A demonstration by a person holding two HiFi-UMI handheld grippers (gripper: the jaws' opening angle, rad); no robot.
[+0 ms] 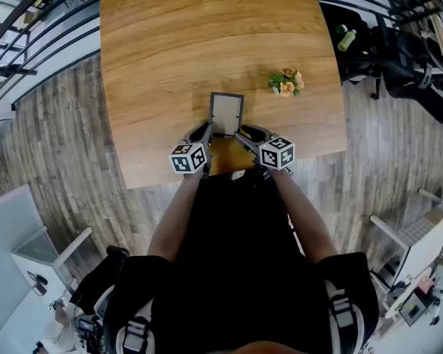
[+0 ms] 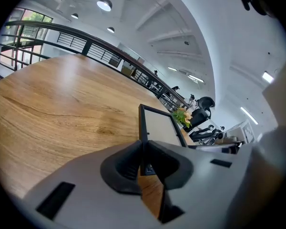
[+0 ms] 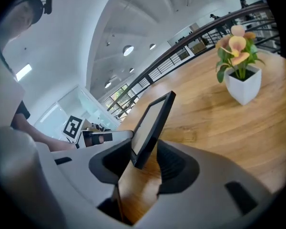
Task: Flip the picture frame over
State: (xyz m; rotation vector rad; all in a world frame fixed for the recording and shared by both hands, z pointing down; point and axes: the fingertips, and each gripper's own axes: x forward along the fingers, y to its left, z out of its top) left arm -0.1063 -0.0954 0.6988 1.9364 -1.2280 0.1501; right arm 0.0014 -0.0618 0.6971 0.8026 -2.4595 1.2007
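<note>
Close to our body, at the near edge of the bench [image 1: 170,43], the left hand-held gripper [image 1: 206,131] is pinching the picture frame [image 1: 227,114] at its lower left. Its jaws are pressed onto the thin dark border. Just beside it, the right hand-held gripper [image 1: 244,133] has its jaws spread wide. The lower right corner of the frame stands between them, but the pads do not press on it, so only one grip carries the frame.

The frame stands steeply, tilted, with its pale panel between the two grippers. We cannot tell whether its lower edge rests on the wood.

We judge the frame to be light and stiff, but the panel may be glass and so fragile. The border is narrow and smooth, so it may swing or slip in a single pinch. The border near the corners seems the best place to hold, never the panel.

Farther on, a small flower pot [image 1: 286,82] stands well apart, to the right.
</note>
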